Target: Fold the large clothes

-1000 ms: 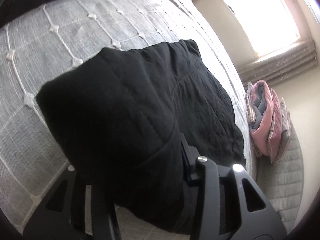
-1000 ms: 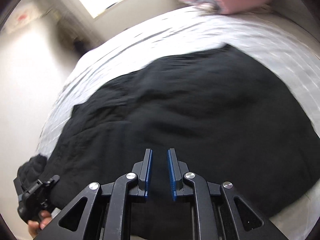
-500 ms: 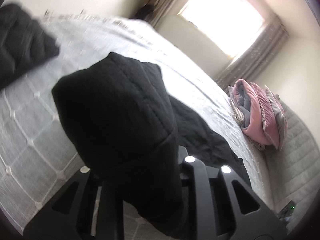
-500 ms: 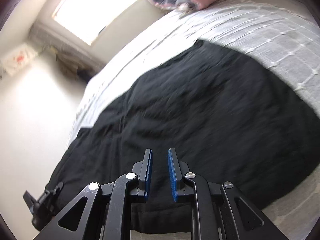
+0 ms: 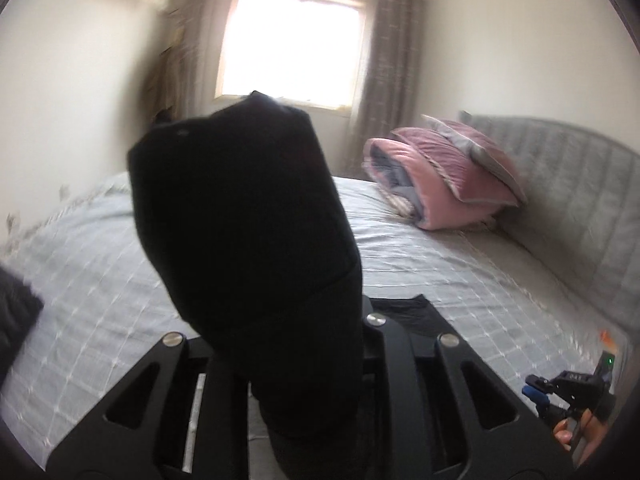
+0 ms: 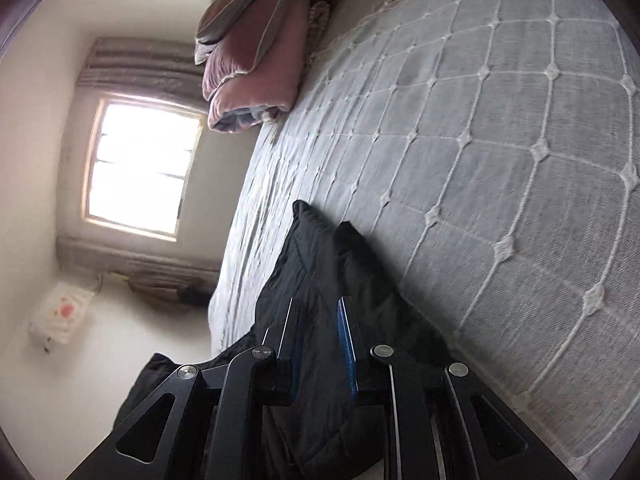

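Observation:
A black quilted garment (image 5: 248, 240) is bunched between my left gripper's (image 5: 280, 344) fingers and held up off the bed, hiding the fingertips. In the right wrist view the same black garment (image 6: 328, 280) hangs between the blue pads (image 6: 346, 344) of my right gripper (image 6: 320, 344), which is shut on its fabric above the bed edge. The right gripper also shows in the left wrist view (image 5: 568, 392), low at the right.
A grey quilted bedspread (image 5: 420, 264) covers the bed. A folded pink duvet with pillows (image 5: 440, 176) lies by the grey headboard (image 5: 568, 184). A window (image 5: 292, 48) with curtains is on the far wall. Another dark cloth (image 5: 16, 312) lies at the left edge.
Both grippers have lifted the black garment off the bed and swung upward. The right gripper, which hovered over the spread garment, now grips its fabric.

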